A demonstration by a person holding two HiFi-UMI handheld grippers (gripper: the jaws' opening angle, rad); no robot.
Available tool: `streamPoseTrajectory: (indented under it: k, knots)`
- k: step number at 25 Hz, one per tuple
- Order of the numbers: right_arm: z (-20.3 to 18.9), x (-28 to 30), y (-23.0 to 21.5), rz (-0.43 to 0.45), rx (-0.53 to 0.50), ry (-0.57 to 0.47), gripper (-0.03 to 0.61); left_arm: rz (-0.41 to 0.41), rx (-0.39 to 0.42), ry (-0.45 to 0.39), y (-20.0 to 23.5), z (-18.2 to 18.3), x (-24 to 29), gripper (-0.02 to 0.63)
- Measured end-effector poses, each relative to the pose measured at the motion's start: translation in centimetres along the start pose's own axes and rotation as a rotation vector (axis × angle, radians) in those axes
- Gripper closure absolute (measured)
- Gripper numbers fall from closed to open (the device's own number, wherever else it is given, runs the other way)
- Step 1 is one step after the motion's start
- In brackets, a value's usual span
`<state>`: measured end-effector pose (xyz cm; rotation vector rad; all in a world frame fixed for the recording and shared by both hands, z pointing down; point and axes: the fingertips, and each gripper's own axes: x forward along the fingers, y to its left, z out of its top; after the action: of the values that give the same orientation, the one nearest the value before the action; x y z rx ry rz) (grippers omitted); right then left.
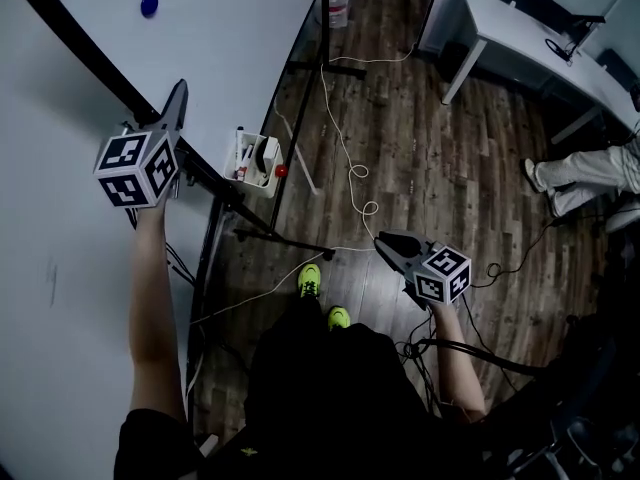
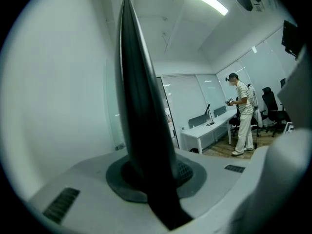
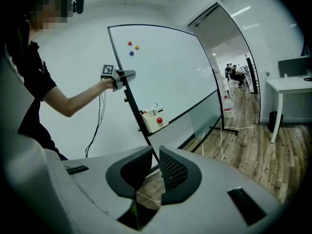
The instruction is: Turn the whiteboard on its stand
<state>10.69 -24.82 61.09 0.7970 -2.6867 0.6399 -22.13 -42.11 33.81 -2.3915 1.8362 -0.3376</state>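
Note:
The whiteboard [image 1: 230, 28] tilts on its black stand [image 1: 280, 238]; its white face [image 3: 165, 72] bears three small magnets. My left gripper [image 1: 178, 93] is shut on the board's black side frame [image 2: 141, 130], which runs as a dark bar between the jaws. In the right gripper view the left gripper [image 3: 127, 74] shows clamped on that edge, at arm's length. My right gripper [image 1: 385, 240] hangs low over the floor, away from the board. Its jaws [image 3: 155, 167] stand a narrow gap apart with nothing between them.
A small white marker tray [image 1: 255, 160] with a red knob hangs on the stand. A white cable [image 1: 350, 158] snakes across the wood floor. A water bottle [image 1: 338, 3] stands by the stand's far foot. A white desk [image 1: 530, 43] and a seated person's legs [image 1: 580, 173] are at right.

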Motion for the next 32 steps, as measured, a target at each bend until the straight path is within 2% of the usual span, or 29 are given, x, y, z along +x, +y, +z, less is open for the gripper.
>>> streamPoseTrajectory:
  k: [4, 6, 7, 10, 12, 22, 27, 32]
  knots:
    - [0.6, -0.4, 2.1, 0.005, -0.022, -0.011, 0.537, 0.014, 0.005, -0.004, -0.6, 0.9, -1.9, 0.54]
    - [2.6, -0.3, 1.8, 0.006, -0.024, -0.018, 0.537, 0.012, 0.008, 0.0, -0.7, 2.6, -0.2, 0.54]
    - [5.3, -0.1, 0.4, 0.004, -0.013, -0.022, 0.537, 0.005, 0.009, 0.009, -0.3, 4.5, 2.8, 0.54]
    - [16.0, 2.1, -7.4, -0.013, 0.043, -0.027, 0.537, -0.036, 0.017, 0.056, 1.8, 10.6, 16.8, 0.54]
    - [18.5, 4.1, -10.3, -0.027, 0.052, -0.028, 0.537, -0.054, 0.014, 0.062, 2.9, 10.9, 21.6, 0.54]
    - [15.3, 7.4, -8.6, -0.068, 0.012, -0.038, 0.537, -0.061, -0.013, 0.025, 3.9, 6.0, 22.6, 0.54]
    - [14.1, 7.5, -7.8, -0.075, 0.008, -0.036, 0.537, -0.062, -0.018, 0.016, 3.7, 5.4, 23.2, 0.54]
    - [14.6, 8.1, -7.0, -0.059, -0.017, -0.043, 0.537, -0.07, -0.017, 0.004, 3.7, 5.3, 23.3, 0.538]
